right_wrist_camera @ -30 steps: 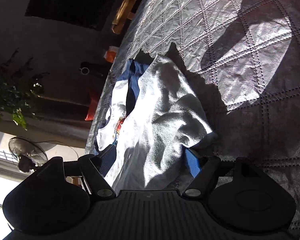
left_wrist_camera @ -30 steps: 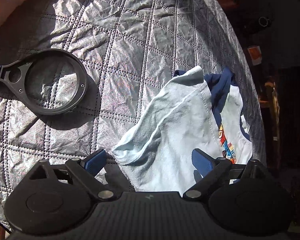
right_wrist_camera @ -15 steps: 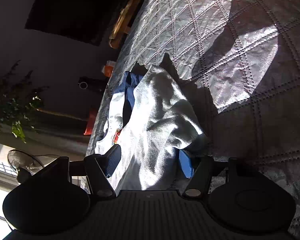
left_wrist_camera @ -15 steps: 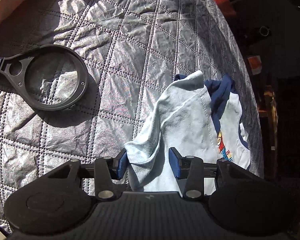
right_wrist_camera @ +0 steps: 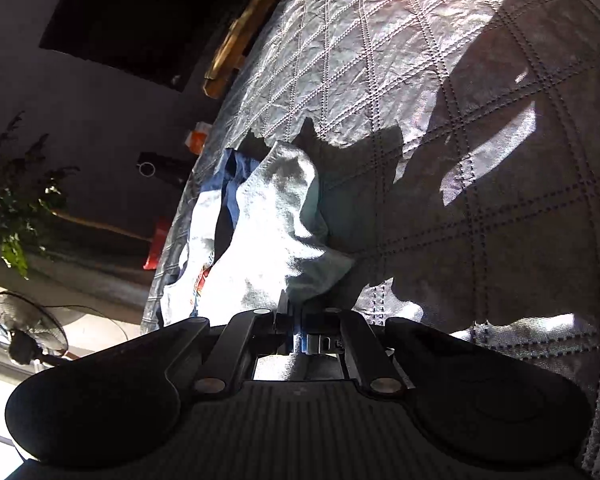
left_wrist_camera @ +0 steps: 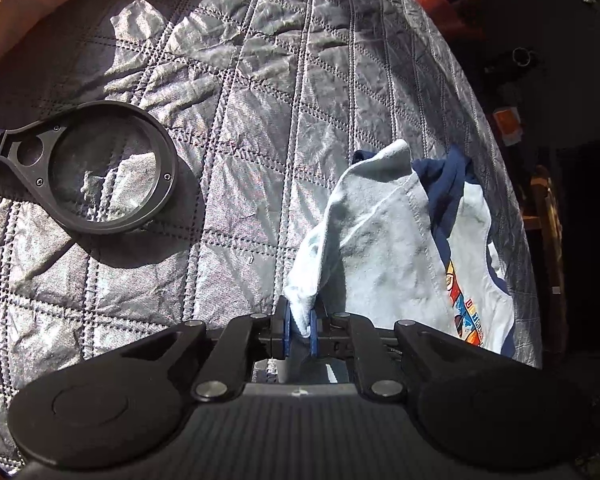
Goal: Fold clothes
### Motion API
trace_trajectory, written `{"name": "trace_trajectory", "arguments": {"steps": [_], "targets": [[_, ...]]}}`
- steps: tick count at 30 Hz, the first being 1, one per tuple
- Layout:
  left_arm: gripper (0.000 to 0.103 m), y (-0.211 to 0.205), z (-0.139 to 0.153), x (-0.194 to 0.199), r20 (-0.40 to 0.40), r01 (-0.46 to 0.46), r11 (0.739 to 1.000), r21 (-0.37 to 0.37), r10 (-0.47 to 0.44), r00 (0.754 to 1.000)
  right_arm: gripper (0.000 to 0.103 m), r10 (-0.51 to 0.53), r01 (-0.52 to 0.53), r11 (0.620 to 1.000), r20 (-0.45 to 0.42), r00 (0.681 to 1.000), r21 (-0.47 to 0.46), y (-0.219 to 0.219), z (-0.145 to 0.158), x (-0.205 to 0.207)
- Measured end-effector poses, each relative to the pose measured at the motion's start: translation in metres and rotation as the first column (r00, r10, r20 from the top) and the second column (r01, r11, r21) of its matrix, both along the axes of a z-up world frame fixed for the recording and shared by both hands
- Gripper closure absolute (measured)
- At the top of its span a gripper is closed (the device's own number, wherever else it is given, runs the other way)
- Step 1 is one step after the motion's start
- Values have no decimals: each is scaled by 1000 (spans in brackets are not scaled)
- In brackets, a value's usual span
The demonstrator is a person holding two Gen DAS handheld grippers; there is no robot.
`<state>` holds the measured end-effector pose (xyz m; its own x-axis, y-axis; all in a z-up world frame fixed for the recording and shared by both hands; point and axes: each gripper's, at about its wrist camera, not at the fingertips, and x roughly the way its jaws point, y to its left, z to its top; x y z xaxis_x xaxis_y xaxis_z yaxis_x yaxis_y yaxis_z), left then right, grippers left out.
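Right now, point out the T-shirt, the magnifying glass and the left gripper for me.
T-shirt [left_wrist_camera: 384, 248]: left wrist view, on the pale folded-over body fabric.
Magnifying glass [left_wrist_camera: 168, 178]: left wrist view, on its black rim by the screw.
Left gripper [left_wrist_camera: 299, 328]: left wrist view, between the blue pads, shut on the shirt's edge.

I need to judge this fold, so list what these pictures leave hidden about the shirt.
- Left wrist view: the shirt's near edge, hidden under the left tool.
- Right wrist view: the near edge, hidden by the right tool; the chest print, mostly covered by the folded half.
- Both views: the underside, against the quilt.
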<state>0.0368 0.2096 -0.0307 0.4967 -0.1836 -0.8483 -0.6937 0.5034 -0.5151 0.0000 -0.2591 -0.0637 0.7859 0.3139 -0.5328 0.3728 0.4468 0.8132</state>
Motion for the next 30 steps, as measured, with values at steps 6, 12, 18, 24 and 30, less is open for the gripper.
{"name": "trace_trajectory", "arguments": {"steps": [6, 12, 18, 24, 30], "targets": [[96, -8, 9, -10, 11, -3, 998, 59, 3, 1000, 100, 31, -32, 999, -38, 999, -23, -6, 15, -2], [96, -14, 16, -43, -6, -49, 997, 62, 50, 999, 100, 73, -76, 997, -116, 991, -21, -13, 26, -19], [96, -13, 18, -96, -43, -128, 992, 2, 128, 991, 100, 114, -117, 993, -193, 975, -6, -17, 41, -58], [96, -9, 32, -134, -57, -207, 975, -76, 203, 977, 100, 104, -88, 993, -249, 963, 77, -25, 49, -96], [96, -1, 44, -141, -59, -287, 939, -189, 281, 958, 99, 78, -57, 991, -183, 980, 121, -26, 77, -81]]}}
